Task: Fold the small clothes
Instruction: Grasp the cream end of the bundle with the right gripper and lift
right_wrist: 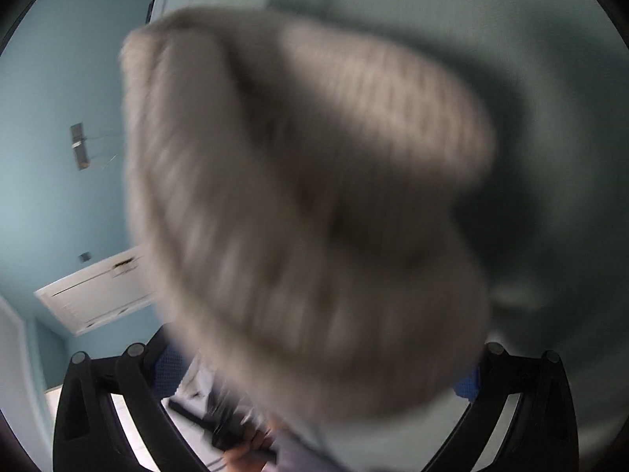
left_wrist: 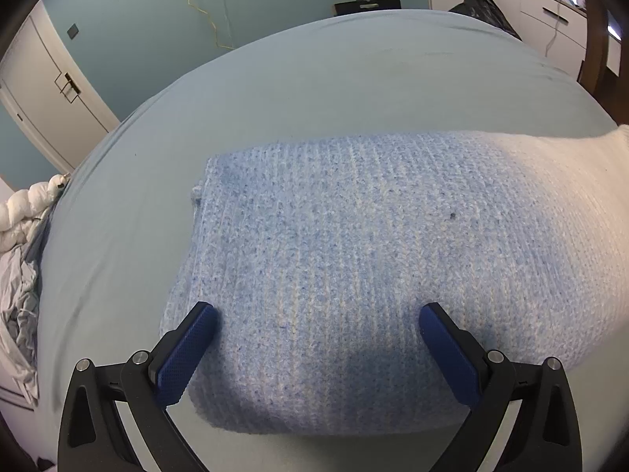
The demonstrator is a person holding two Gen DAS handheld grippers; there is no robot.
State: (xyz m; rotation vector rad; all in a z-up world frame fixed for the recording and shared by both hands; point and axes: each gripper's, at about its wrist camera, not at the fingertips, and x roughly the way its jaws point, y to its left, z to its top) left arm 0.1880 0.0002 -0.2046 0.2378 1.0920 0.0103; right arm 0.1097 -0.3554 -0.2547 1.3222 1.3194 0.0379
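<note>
Now knit garment [left_wrist: 338, 267] flat on bed [left_wrist: 354, 78], long axis running left to right, blue end left, white end [left_wrist: 570, 181] trailing right toward other claw. Left gripper [left_wrist: 316, 338] wide open, straddling near edge of blue end. Right gripper [right_wrist: 314, 369]: blurred pale knit [right_wrist: 306, 181] draped over, spread unclear.
</note>
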